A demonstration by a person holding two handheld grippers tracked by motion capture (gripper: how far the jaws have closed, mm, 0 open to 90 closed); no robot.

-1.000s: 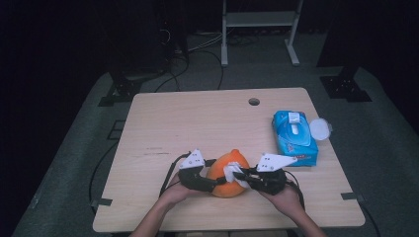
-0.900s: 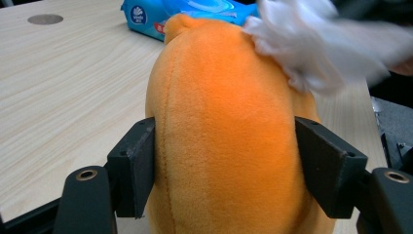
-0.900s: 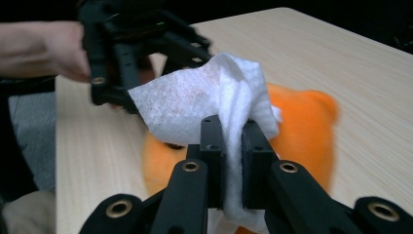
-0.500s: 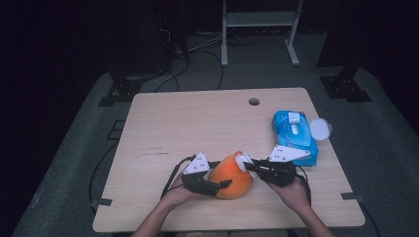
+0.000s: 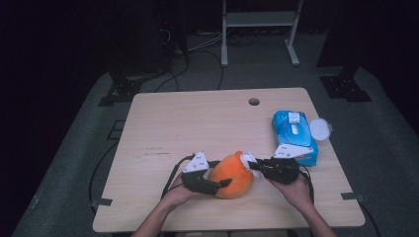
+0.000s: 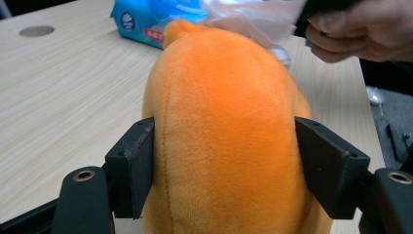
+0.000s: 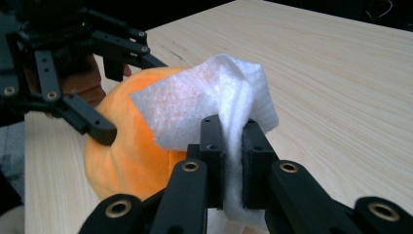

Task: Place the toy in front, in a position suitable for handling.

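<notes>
High view: your left gripper [image 5: 217,185] clamps the round orange plush toy [image 5: 232,174] steady at the table's [image 5: 197,123] near edge, so your right gripper [image 5: 254,165], pinching a white wet wipe [image 7: 214,97], can rub its top.

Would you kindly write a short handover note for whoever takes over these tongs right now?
Left tongs: shut on the sides of the orange plush toy, which sits at the near edge of the pale wooden table.
Right tongs: shut on a white wet wipe, pressed against the toy's top right.
The blue pack of wet wipes lies to the right, its round white lid open beside it.
Done: wipe pulled out, toy steadied, wiping appears under way.
Left: probably finish wiping the toy, put the wipe down, release the toy.
</notes>
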